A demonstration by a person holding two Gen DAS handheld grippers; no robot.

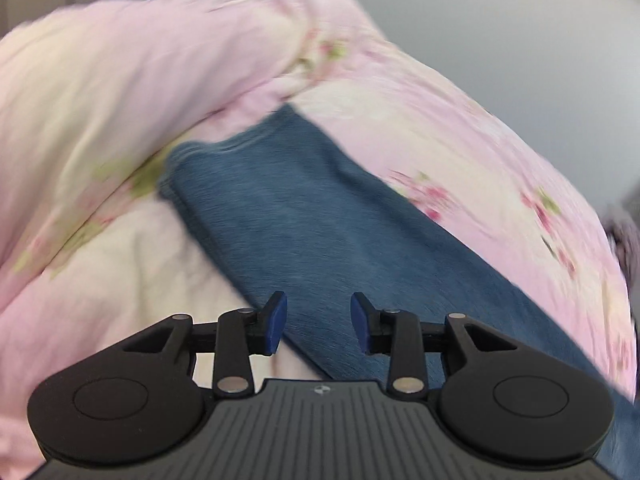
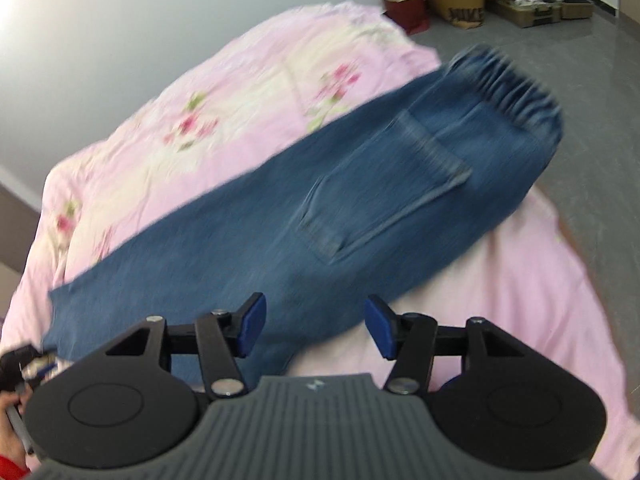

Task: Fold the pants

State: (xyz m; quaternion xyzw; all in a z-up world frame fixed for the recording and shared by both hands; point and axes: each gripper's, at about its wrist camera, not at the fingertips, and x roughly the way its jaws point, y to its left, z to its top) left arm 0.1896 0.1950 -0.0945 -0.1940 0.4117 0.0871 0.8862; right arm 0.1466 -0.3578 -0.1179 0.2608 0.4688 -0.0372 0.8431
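Blue denim pants lie flat on a pink floral bed cover, folded lengthwise. The elastic waistband is at the far right in the right wrist view, with a back pocket facing up. In the left wrist view the leg runs away to its hem. My left gripper is open above the leg, holding nothing. My right gripper is open above the pants' near edge, holding nothing.
A bunched roll of the pink cover rises at the left behind the hem. On the grey floor beyond the bed stand a red box, a brown bag and an open case.
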